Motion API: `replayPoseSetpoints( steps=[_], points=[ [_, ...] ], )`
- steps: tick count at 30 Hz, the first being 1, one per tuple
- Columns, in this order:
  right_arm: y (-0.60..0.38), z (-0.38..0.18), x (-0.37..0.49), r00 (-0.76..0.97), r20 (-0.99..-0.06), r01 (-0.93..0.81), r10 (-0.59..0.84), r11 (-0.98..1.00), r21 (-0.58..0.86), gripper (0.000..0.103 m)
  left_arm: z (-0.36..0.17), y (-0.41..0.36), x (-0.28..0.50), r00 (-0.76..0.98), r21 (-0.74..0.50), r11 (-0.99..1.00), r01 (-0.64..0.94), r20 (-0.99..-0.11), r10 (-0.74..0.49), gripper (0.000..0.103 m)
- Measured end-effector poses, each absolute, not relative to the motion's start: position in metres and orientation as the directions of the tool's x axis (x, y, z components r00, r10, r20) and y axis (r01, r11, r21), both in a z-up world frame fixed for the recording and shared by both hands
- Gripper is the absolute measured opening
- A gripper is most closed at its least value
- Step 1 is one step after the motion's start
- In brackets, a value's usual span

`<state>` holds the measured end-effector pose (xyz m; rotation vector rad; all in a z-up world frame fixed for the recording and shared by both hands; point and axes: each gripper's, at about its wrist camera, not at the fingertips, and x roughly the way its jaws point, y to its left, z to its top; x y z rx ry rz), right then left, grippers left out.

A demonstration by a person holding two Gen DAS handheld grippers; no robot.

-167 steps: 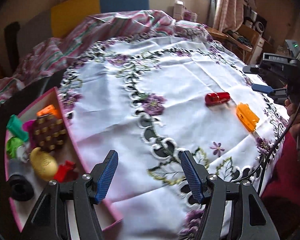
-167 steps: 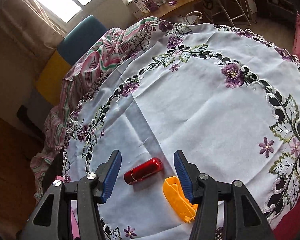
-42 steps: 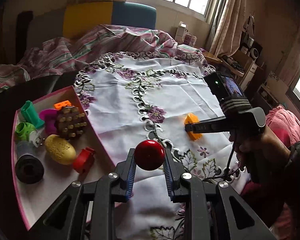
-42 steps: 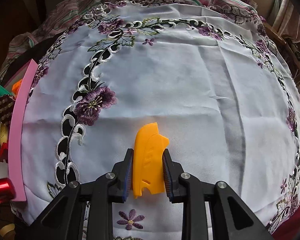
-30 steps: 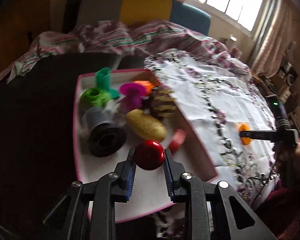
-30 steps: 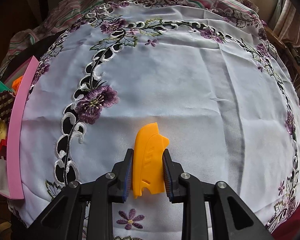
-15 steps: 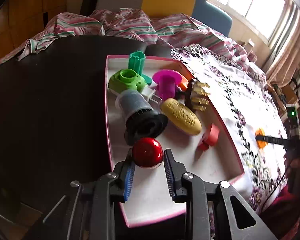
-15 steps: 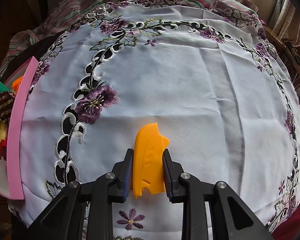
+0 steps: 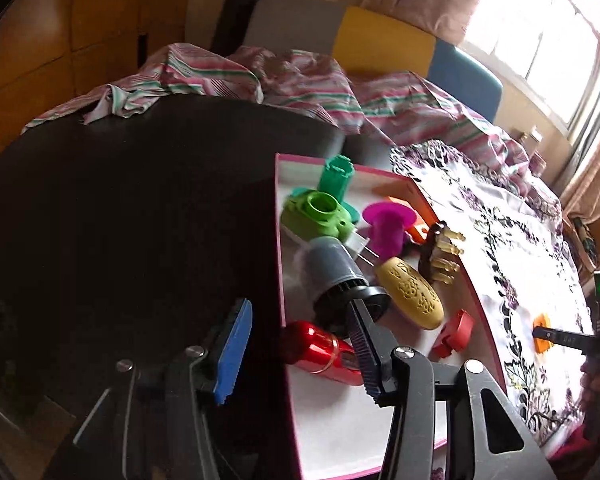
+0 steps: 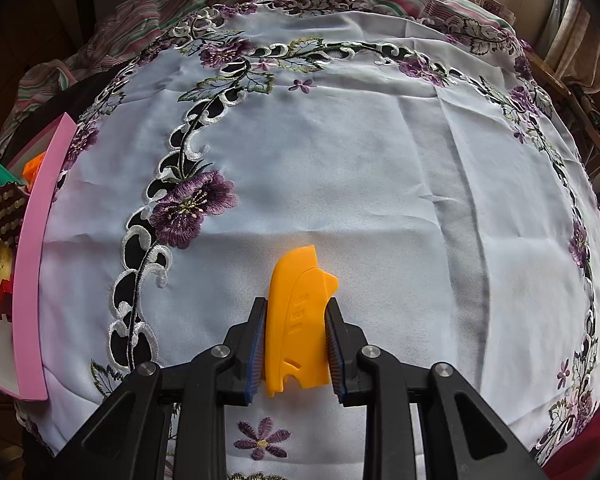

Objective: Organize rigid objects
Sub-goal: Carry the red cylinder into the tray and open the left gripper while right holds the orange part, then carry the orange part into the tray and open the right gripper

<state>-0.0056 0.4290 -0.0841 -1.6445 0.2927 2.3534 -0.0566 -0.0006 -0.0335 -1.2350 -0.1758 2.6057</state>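
In the left wrist view a shiny red cylinder (image 9: 320, 354) lies on its side on the white floor of the pink-rimmed tray (image 9: 279, 248), close to the tray's left wall. My left gripper (image 9: 299, 354) straddles it; its jaws are opening and the left pad stands well clear of the cylinder. In the right wrist view my right gripper (image 10: 296, 308) is shut on an orange plastic piece (image 10: 296, 312) that rests on the white embroidered tablecloth (image 10: 340, 152). That orange piece (image 9: 542, 338) also shows far right in the left wrist view.
The tray holds several toys: a grey-black spool (image 9: 336, 276), a yellow oval (image 9: 410, 294), a red clip (image 9: 454, 334), green parts (image 9: 320, 216), a magenta piece (image 9: 388, 226), a brown studded block (image 9: 440, 254). Bare dark tabletop (image 9: 140, 220) lies left of the tray. The tray's pink wall (image 10: 32, 264) stands at the cloth's left edge.
The left gripper carried the red cylinder from over the cloth to the tray, spread its jaws, and the cylinder now lies on the tray floor. The right gripper kept still on the orange piece.
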Motion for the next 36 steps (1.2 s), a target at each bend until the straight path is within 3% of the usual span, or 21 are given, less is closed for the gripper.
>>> replayPoseSetpoints(
  steps=[5,8,15,19,24,36],
  points=[
    [0.429,-0.083,-0.005,-0.328,-0.94,-0.318,0.097,-0.948,0.014,0.026,-0.032,-0.003,-0.054,-0.634,-0.173,-0.975,-0.143,-0.74,0.224,0.048],
    [0.429,-0.083,-0.005,-0.328,-0.94,-0.318,0.098,-0.948,0.012,0.026,-0.038,0.009,-0.052,-0.601,-0.151,-0.969,-0.193,-0.763,0.239,0.035],
    [0.428,-0.083,-0.005,-0.328,-0.939,-0.317,0.099,-0.948,0.011,0.026,-0.044,0.027,-0.04,-0.559,-0.161,-0.944,-0.29,-0.771,0.303,0.033],
    [0.428,-0.083,-0.004,-0.328,-0.939,-0.318,0.099,-0.948,0.011,0.026,-0.043,0.027,-0.042,-0.571,-0.152,-0.956,-0.252,-0.774,0.274,0.035],
    [0.428,-0.083,-0.002,-0.328,-0.939,-0.315,0.101,-0.949,0.008,0.026,-0.043,0.021,-0.042,-0.568,-0.15,-0.968,-0.203,-0.787,0.241,0.046],
    [0.426,-0.085,-0.004,-0.331,-0.936,-0.304,0.116,-0.953,-0.011,0.026,-0.029,0.013,-0.034,-0.617,-0.12,-0.972,-0.2,-0.755,0.221,0.052]
  ],
)
